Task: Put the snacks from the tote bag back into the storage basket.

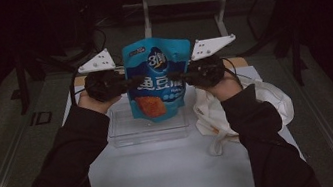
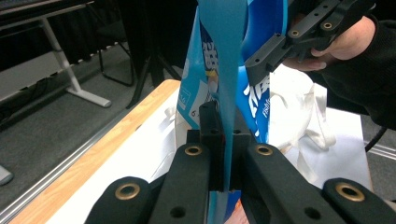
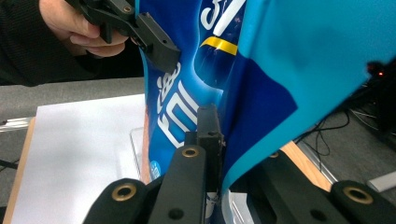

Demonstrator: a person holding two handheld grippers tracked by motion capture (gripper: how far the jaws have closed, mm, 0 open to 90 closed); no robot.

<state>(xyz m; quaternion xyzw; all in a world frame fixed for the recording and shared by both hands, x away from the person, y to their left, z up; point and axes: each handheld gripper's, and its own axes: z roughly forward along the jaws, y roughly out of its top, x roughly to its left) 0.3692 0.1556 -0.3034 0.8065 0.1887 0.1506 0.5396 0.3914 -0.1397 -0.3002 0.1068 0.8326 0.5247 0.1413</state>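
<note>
Where the high view looks down on the table [image 1: 167, 174], a blue snack pouch [image 1: 159, 74] hangs upright above a clear plastic tray [image 1: 125, 133], pinched at its left edge by the left gripper [image 1: 129, 85] and at its right edge by the right gripper [image 1: 178, 78]. A white cloth bag [image 1: 237, 105] lies crumpled just right of the tray.

From the left gripper view, both black jaws are closed on the pouch's thin side seam [image 2: 228, 93], with the other gripper [image 2: 280, 49] clamping the far edge.

From the right gripper view, the jaws squeeze the pouch's edge [image 3: 252, 93]; the opposite gripper [image 3: 156, 44] bites the far side.
</note>
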